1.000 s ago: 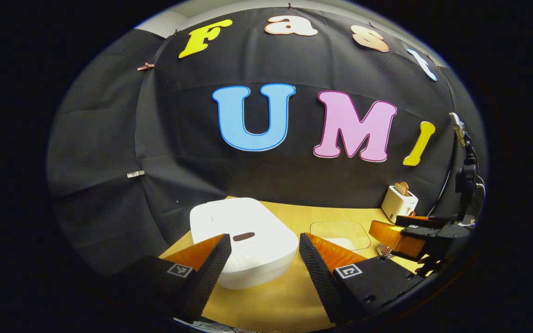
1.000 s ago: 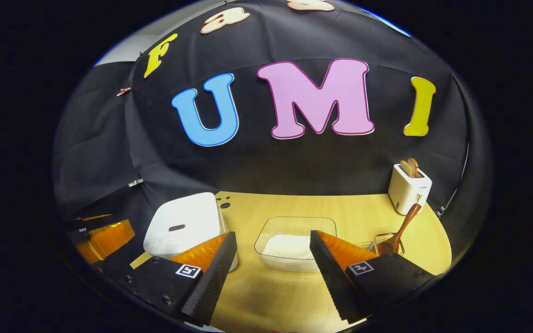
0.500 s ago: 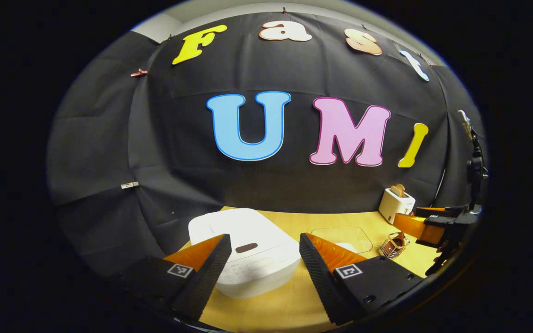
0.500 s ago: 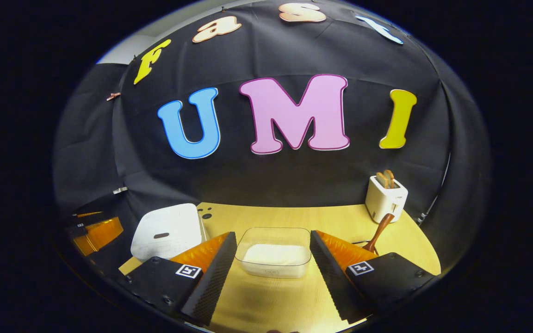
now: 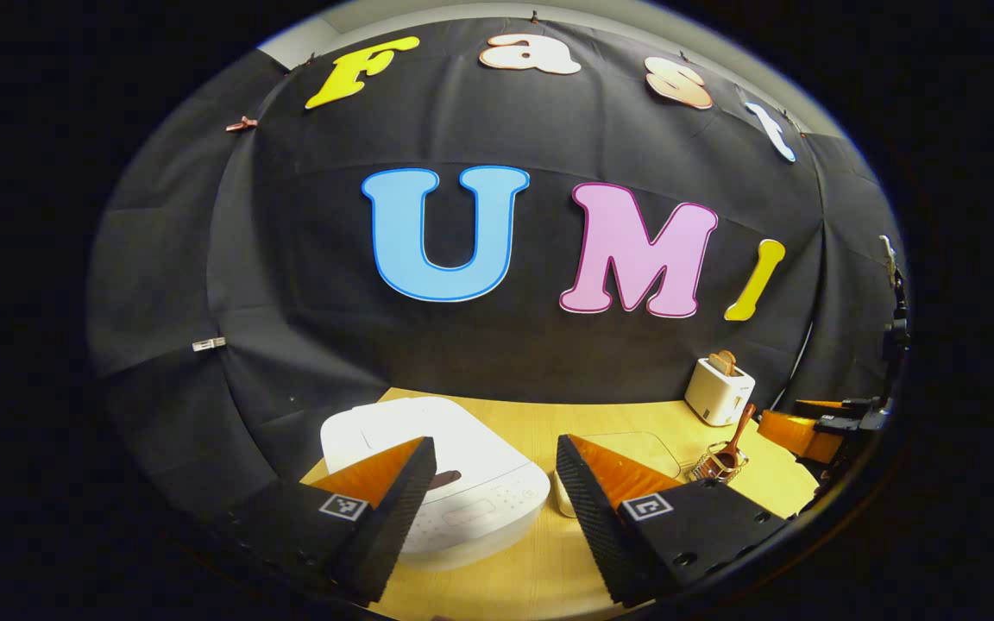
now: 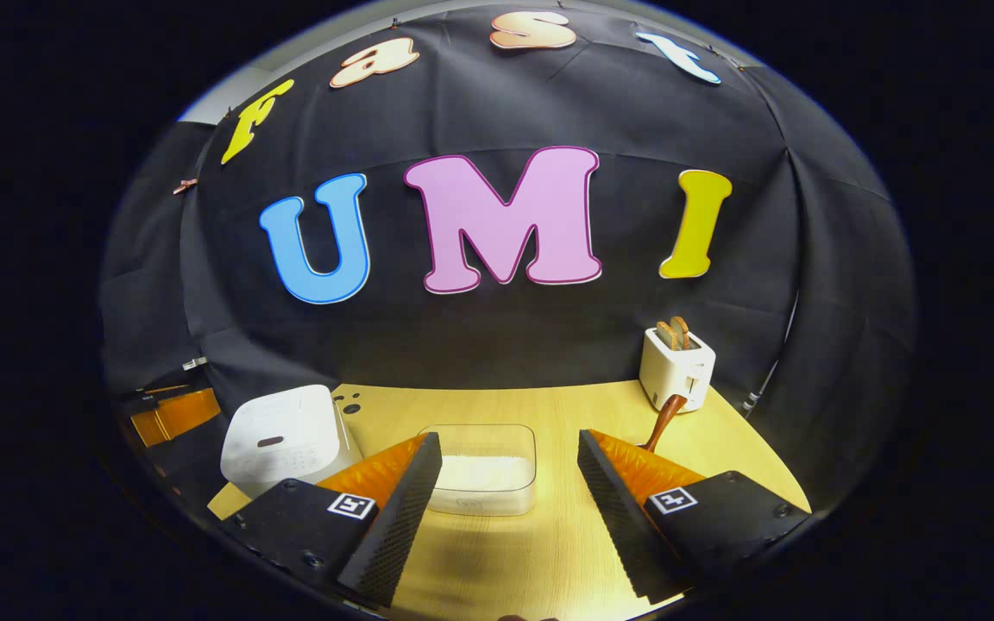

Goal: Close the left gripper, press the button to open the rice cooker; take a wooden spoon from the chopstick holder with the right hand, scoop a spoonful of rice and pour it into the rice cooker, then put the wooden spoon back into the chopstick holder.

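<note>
White cooker (image 5: 437,483) sits lid down at 12 o'clock of the gaping left tongs (image 5: 495,500); clench them first, then press the button (image 5: 446,476). Right tongs (image 6: 510,496) gape too.

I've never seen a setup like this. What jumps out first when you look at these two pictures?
Probably the white rice cooker, lid down, on the wooden table just ahead of the open left gripper. To its right sits a clear container of rice, framed by the open right gripper. Farther right, a wooden spoon leans in a wire chopstick holder, in front of a white toaster holding toast.
</note>
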### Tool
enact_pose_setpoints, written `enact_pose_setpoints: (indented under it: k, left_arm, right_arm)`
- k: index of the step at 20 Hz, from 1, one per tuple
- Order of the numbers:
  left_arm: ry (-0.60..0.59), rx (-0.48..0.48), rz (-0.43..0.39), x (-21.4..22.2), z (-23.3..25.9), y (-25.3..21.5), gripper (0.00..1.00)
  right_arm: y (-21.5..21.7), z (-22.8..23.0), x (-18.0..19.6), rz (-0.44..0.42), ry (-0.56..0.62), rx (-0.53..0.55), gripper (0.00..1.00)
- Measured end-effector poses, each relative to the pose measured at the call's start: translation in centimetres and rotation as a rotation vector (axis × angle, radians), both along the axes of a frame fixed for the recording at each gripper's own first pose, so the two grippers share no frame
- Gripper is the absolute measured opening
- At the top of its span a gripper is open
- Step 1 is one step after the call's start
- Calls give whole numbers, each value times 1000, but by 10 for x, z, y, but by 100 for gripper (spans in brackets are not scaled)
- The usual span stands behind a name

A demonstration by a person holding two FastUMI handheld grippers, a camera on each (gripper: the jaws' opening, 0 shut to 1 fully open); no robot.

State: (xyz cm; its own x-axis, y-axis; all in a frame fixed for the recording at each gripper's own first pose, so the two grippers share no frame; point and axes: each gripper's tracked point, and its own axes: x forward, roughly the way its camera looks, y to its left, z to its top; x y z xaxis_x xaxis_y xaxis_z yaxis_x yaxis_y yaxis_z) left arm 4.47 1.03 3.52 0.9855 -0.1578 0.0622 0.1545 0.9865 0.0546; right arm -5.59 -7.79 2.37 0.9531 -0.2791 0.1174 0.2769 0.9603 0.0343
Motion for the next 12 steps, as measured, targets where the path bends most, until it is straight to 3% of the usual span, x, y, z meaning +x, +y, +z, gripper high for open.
enact_pose_setpoints:
  k: [3, 4, 7, 8, 11, 12]
  left_arm:
    - [2, 6, -17, 10, 4, 6, 77]
    - [4, 6, -16, 15, 6, 9, 65]
    - [22, 4, -13, 30, 5, 19, 44]
    - [34, -2, -11, 36, 3, 23, 32]
    - [115, -58, 4, 61, -11, 38, 7]
    - [151, -92, -23, 67, -17, 37, 5]
  right_arm:
    - [-5, -2, -3, -23, 3, 8, 98]
    - [-6, -3, -4, -31, 3, 9, 99]
    - [-11, -4, -7, -58, 5, 11, 99]
    - [-13, -6, -8, -69, 7, 14, 98]
    - [-16, -13, -14, -97, 18, 23, 99]
    - [-17, -16, -17, -108, 22, 26, 99]
